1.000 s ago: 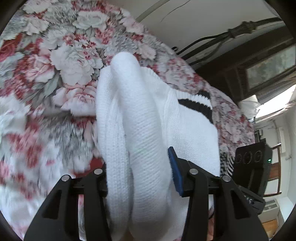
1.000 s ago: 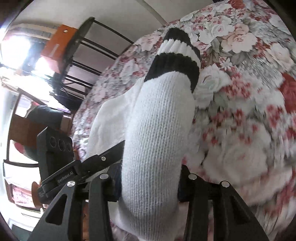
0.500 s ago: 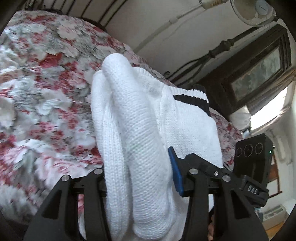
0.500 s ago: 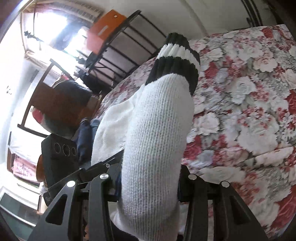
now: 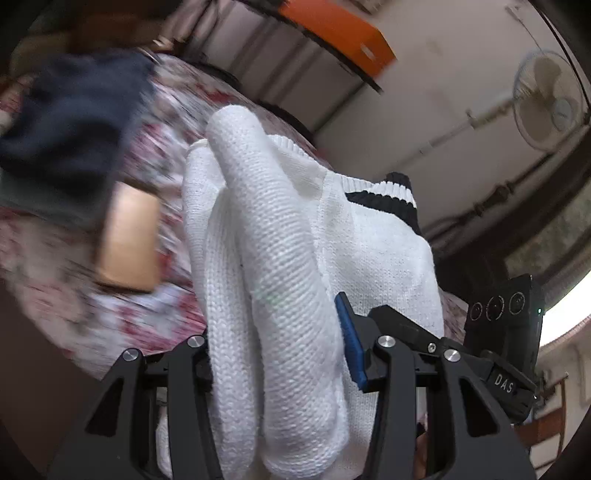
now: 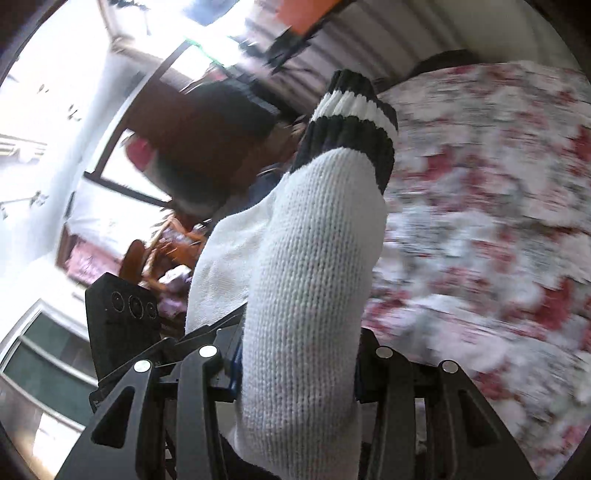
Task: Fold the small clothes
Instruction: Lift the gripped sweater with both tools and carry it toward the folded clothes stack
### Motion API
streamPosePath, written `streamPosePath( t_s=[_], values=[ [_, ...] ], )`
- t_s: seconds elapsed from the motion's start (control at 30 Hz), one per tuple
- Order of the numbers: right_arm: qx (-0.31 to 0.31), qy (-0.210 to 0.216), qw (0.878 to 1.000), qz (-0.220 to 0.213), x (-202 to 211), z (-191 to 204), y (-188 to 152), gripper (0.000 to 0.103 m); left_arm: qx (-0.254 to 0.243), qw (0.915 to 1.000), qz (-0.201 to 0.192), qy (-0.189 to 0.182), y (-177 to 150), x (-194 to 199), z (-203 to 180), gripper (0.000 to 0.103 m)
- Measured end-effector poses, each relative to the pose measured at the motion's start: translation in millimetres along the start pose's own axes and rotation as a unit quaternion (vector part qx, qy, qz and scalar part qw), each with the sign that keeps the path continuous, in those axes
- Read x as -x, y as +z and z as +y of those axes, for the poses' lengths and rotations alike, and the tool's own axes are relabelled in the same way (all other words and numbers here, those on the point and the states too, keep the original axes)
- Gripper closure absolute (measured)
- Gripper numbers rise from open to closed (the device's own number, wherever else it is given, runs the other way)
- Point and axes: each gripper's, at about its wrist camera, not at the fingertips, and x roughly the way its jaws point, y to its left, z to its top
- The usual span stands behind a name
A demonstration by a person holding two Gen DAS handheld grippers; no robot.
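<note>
A white knitted garment [image 5: 280, 266] with a black-and-white striped cuff [image 5: 388, 192] is held up off the floral bedspread [image 5: 155, 317] between both grippers. My left gripper [image 5: 280, 354] is shut on a bunched white fold of it. My right gripper [image 6: 295, 373] is shut on the sleeve [image 6: 314, 280], whose striped cuff [image 6: 351, 125] points away from the camera. The other gripper's black body shows at the right edge of the left wrist view [image 5: 502, 317] and at the left of the right wrist view [image 6: 122, 325].
A dark blue cloth pile [image 5: 70, 122] and a tan box [image 5: 129, 240] lie on the bed at the left. An orange box [image 5: 332, 29] sits on a black metal rack. A wall fan [image 5: 550, 99] hangs at upper right. The bedspread [image 6: 480, 221] fills the right.
Both grippers have lifted and swung with the garment; the views have tilted away from the bedspread toward the room, rack and window. The grips have not changed.
</note>
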Motion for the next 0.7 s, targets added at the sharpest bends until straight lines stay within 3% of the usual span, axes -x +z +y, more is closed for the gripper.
streamPosePath(
  t_s=[0.1,0.3,0.43,0.7],
  values=[
    [0.02,0.028,0.999,0.014,-32,34,14,0.06,0.004,0.9991,-0.032,0.027,20,34,20,0.058],
    [0.058,0.054,0.996,0.03,-87,87,45,0.06,0.032,0.996,-0.074,0.038,69,71,61,0.057],
    [0.07,0.065,0.995,0.038,-129,110,75,0.06,0.037,0.9928,-0.102,0.051,107,80,87,0.057],
    [0.077,0.067,0.994,0.041,-205,124,118,0.06,0.087,0.9852,-0.144,0.032,165,70,159,0.057]
  ],
)
